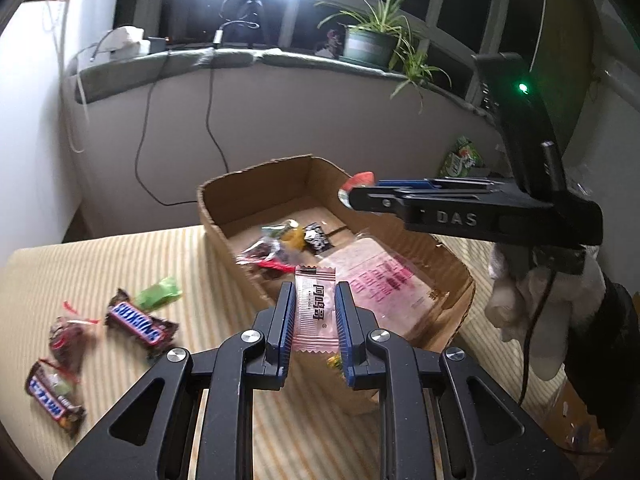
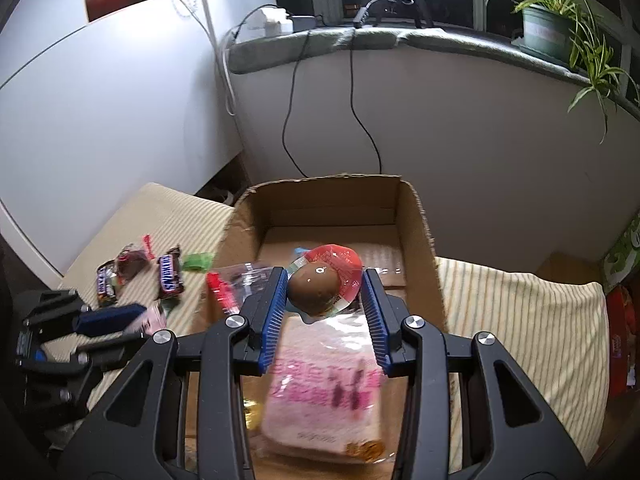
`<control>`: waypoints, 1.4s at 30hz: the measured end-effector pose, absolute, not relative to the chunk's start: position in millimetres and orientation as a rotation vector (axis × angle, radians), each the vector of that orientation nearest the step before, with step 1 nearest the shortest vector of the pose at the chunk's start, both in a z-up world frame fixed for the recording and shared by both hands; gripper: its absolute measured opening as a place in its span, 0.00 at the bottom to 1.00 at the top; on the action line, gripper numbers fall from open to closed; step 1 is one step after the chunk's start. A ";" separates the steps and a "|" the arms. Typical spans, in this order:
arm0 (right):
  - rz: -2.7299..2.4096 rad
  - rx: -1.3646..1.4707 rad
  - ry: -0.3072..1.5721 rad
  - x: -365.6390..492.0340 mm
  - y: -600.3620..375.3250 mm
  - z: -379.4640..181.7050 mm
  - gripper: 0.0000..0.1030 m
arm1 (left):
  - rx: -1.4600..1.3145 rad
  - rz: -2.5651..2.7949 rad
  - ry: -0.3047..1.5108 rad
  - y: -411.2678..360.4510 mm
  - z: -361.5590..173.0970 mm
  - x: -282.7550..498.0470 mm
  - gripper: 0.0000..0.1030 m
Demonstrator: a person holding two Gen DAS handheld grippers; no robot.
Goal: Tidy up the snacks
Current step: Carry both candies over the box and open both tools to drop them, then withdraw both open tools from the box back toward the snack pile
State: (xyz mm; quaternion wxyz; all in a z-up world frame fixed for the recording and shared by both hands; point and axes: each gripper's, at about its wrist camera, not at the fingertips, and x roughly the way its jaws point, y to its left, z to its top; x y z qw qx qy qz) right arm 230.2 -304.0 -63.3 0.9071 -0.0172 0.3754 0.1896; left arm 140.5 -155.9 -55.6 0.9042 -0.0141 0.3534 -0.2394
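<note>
Pink wafer packet point(image 1: 316, 312) clamped in left claw point(image 1: 316, 322) above cardboard box point(image 1: 256, 184).

We see the left gripper point(image 1: 315, 312) angled downward, its blue-padded jaws clamped on a pink wafer packet point(image 1: 316, 308) held upright between them. The right gripper point(image 2: 325, 300) also tilts downward, jaws pressed against either side of a brown egg-shaped chocolate capsule point(image 2: 320, 286). Behind it, a white-gloved hand point(image 1: 532, 300) grips the handle.
</note>
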 end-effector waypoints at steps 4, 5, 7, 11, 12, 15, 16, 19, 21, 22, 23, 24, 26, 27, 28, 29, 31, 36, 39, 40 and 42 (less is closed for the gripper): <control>0.385 -0.033 0.787 239.7 -309.9 -66.7 0.39 | -0.020 -0.513 0.737 -167.8 -58.0 144.1 0.18; 0.383 -0.033 0.789 242.2 -311.0 -67.2 0.39 | -0.019 -0.516 0.740 -170.0 -59.0 145.7 0.18; 0.383 -0.033 0.794 246.1 -313.4 -68.3 0.39 | -0.015 -0.522 0.746 -174.9 -61.5 147.3 0.18; 0.381 -0.029 0.804 253.5 -316.8 -71.4 0.39 | -0.015 -0.528 0.757 -181.5 -65.2 151.3 0.18; 0.379 -0.029 0.805 254.9 -317.6 -72.2 0.39 | -0.012 -0.529 0.757 -182.9 -65.7 151.7 0.18; 0.382 -0.022 0.811 257.4 -319.5 -74.8 0.39 | -0.009 -0.531 0.759 -185.0 -66.3 153.3 0.18; 0.381 -0.022 0.813 257.3 -319.5 -75.5 0.39 | -0.007 -0.532 0.759 -186.2 -66.4 153.2 0.18; 0.383 -0.021 0.818 258.2 -320.2 -78.0 0.39 | -0.001 -0.533 0.760 -188.8 -66.5 153.0 0.18; 0.384 -0.022 0.821 258.5 -320.4 -79.4 0.39 | 0.000 -0.532 0.762 -188.8 -67.3 153.3 0.18; 0.385 -0.024 0.822 259.1 -320.3 -79.8 0.39 | 0.002 -0.532 0.762 -189.4 -67.4 153.0 0.18; 0.385 -0.025 0.823 259.2 -320.4 -80.2 0.39 | 0.004 -0.533 0.761 -190.0 -67.3 152.5 0.18; 0.381 -0.028 0.821 258.8 -320.5 -80.4 0.39 | 0.006 -0.532 0.761 -190.6 -67.0 152.3 0.20; 0.375 -0.032 0.820 258.6 -320.5 -80.7 0.39 | 0.006 -0.526 0.759 -191.2 -66.3 153.3 0.34; 0.374 -0.030 0.820 258.4 -321.0 -80.7 0.40 | 0.003 -0.522 0.756 -190.8 -65.8 153.3 0.43; 0.371 -0.028 0.820 258.1 -321.4 -80.6 0.44 | 0.001 -0.522 0.754 -190.5 -65.4 153.0 0.44; 0.366 -0.028 0.818 257.6 -321.6 -80.1 0.55 | 0.001 -0.522 0.754 -190.3 -65.1 153.0 0.44; 0.353 -0.030 0.801 255.6 -322.4 -77.6 0.71 | 0.004 -0.516 0.753 -190.2 -64.9 152.7 0.49; 0.359 -0.019 0.793 253.7 -322.9 -73.1 0.81 | 0.004 -0.513 0.750 -190.1 -63.8 151.6 0.53; 0.356 -0.024 0.793 252.9 -321.8 -72.0 0.84 | 0.003 -0.512 0.750 -190.4 -63.0 151.9 0.53; 0.355 -0.025 0.795 252.6 -321.3 -71.9 0.84 | 0.001 -0.511 0.749 -189.7 -62.7 151.6 0.53; 0.355 -0.024 0.799 252.1 -320.2 -71.5 0.84 | -0.001 -0.511 0.747 -188.7 -62.1 150.3 0.53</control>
